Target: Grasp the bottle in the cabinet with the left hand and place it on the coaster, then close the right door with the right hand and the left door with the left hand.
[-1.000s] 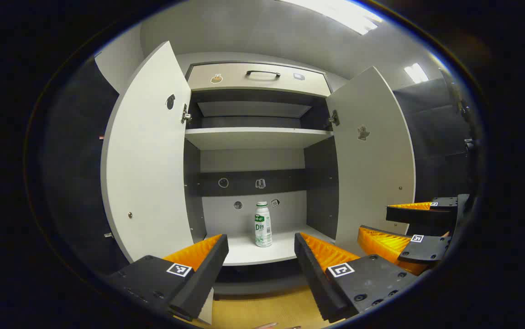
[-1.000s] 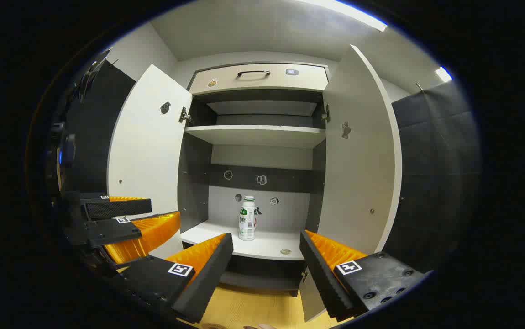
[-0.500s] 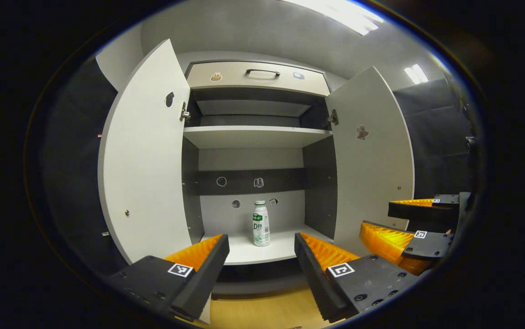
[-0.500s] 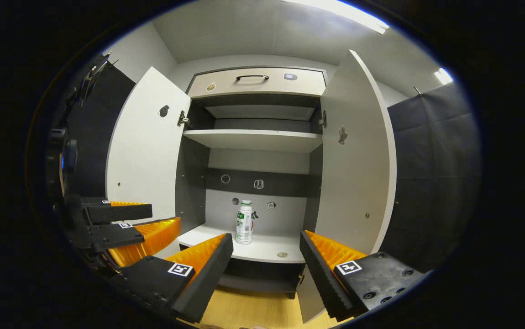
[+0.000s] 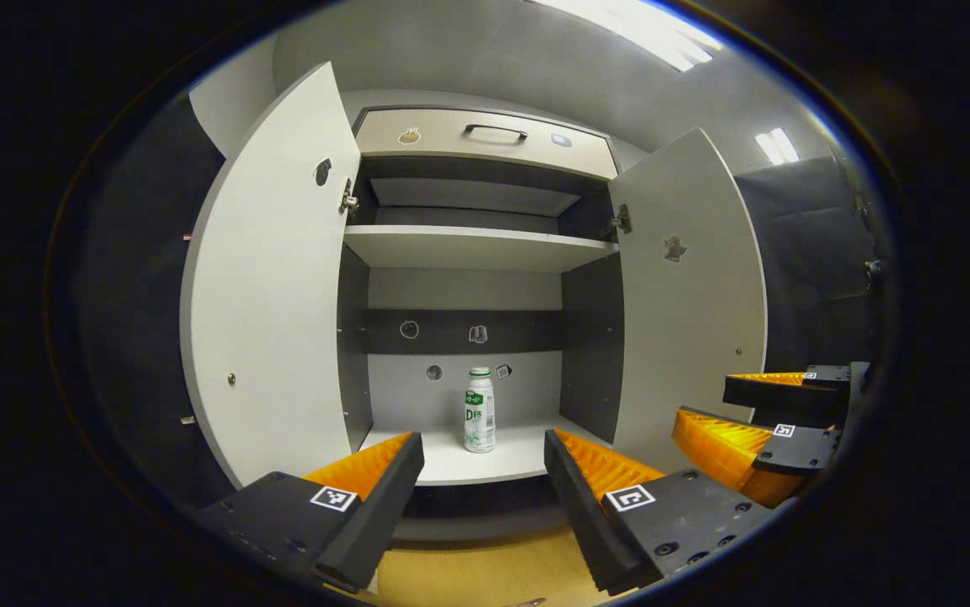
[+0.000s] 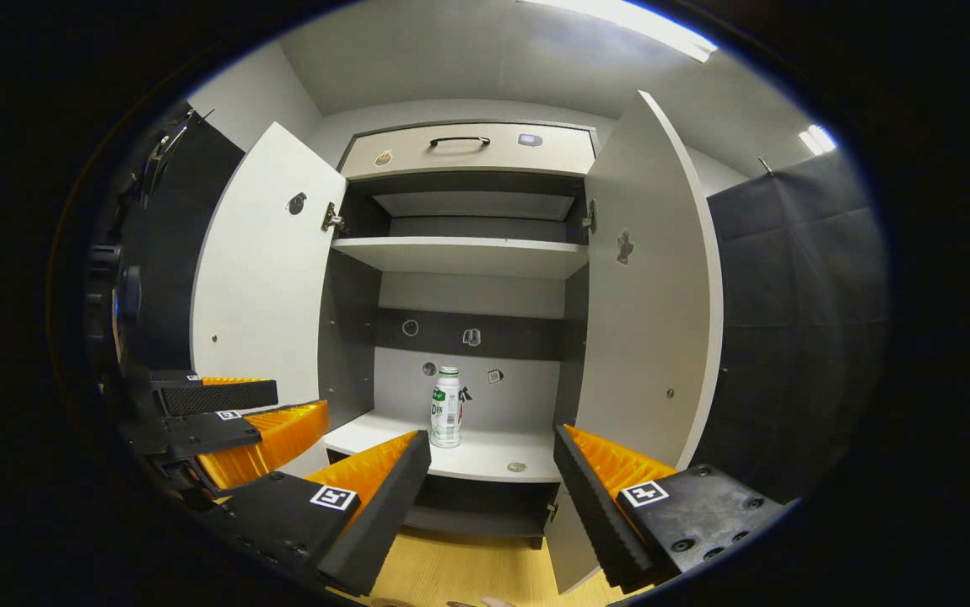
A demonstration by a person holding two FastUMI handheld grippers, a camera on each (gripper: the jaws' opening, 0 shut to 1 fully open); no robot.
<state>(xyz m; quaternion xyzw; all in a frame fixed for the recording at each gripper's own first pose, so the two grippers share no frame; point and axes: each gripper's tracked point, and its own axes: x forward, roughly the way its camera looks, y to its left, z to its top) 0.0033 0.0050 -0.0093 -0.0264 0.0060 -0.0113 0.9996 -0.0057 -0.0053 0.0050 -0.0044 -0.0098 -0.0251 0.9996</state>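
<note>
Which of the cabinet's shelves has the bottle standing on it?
The lowest shelf: the bottle stands upright there, toward the back wall. The shelf above it is bare.

The cabinet [image 5: 468, 249] is made of smooth, matt board, pale on the doors and shelves, dark on the side panels. Inside it, a glossy plastic bottle [image 5: 479, 410] is seen. Below the cabinet, a wood-grain floor [image 6: 485, 573] with slight sheen is shown.
</note>
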